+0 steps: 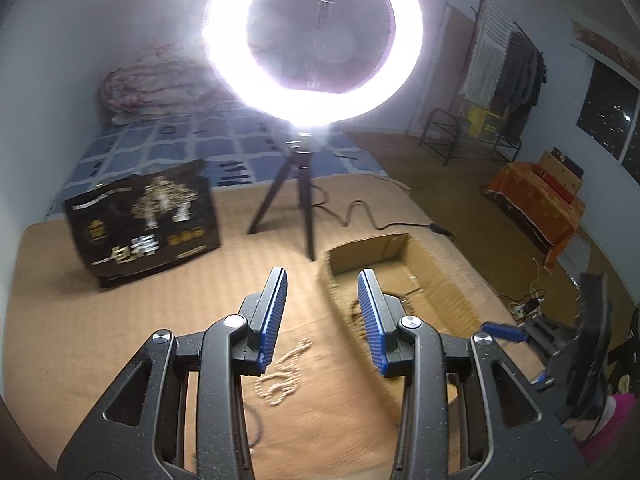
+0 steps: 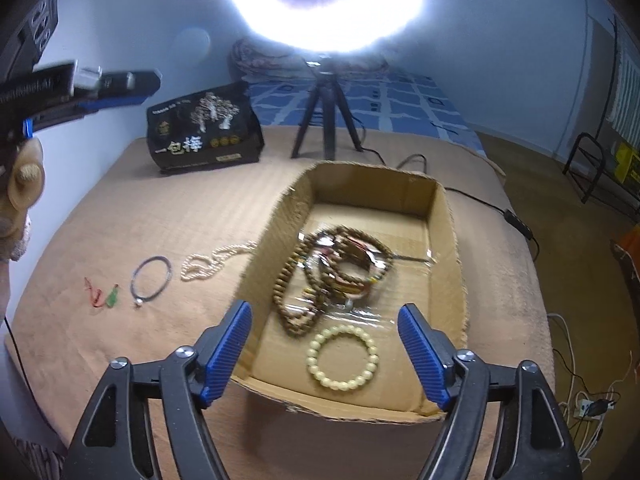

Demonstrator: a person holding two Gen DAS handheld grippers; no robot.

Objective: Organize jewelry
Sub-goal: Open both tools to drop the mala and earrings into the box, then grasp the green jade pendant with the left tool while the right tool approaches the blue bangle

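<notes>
A cardboard box (image 2: 444,240) lies open on the tan mat. In it are a tangle of brown bead strands (image 2: 320,268) and a cream bead bracelet (image 2: 343,357). My right gripper (image 2: 324,316) is open and empty, held above the box's near edge. On the mat left of the box lie a pearl necklace (image 2: 212,262), a dark cord bracelet (image 2: 152,280) and a small red and green pendant (image 2: 102,294). My left gripper (image 1: 322,280) is open and empty above the pearl necklace (image 1: 280,376), with the box (image 1: 400,256) to its right.
A lit ring light on a black tripod (image 2: 326,120) stands behind the box, its cable (image 2: 480,200) trailing right. A black printed bag (image 2: 204,128) sits at the back left. The left gripper shows at the right wrist view's upper left (image 2: 116,88). A bed lies beyond.
</notes>
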